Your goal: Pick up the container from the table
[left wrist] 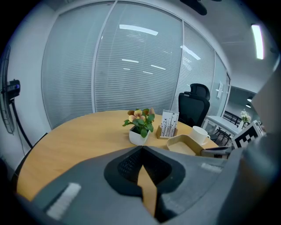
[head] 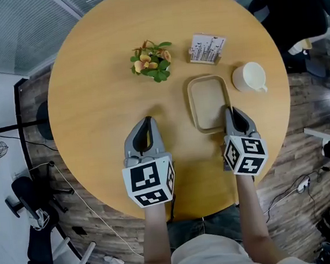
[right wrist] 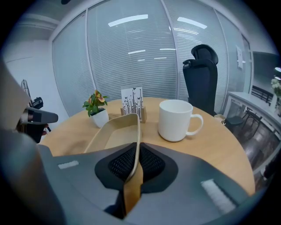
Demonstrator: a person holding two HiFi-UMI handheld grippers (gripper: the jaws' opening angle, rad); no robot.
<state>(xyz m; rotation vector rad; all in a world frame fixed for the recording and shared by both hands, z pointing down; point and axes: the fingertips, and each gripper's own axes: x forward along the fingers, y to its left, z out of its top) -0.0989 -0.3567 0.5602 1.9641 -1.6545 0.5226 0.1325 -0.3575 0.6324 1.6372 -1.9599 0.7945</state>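
Observation:
A shallow beige rectangular container [head: 208, 102] lies on the round wooden table [head: 94, 118], right of centre. My right gripper [head: 231, 110] is at its near right corner, shut on the right rim. In the right gripper view the thin wall of the container [right wrist: 112, 132] runs straight between the pads of the right gripper [right wrist: 137, 146]. My left gripper [head: 147, 120] rests to the left of the container, apart from it, shut with nothing held. In the left gripper view the left gripper [left wrist: 142, 148] has its tips together over bare wood, with the container [left wrist: 184, 144] off to the right.
A white mug [head: 251, 77] stands just right of the container's far end. A small potted plant [head: 152, 60] and a card holder [head: 206, 48] sit beyond the container. A black office chair [head: 298, 5] stands past the table's far right edge.

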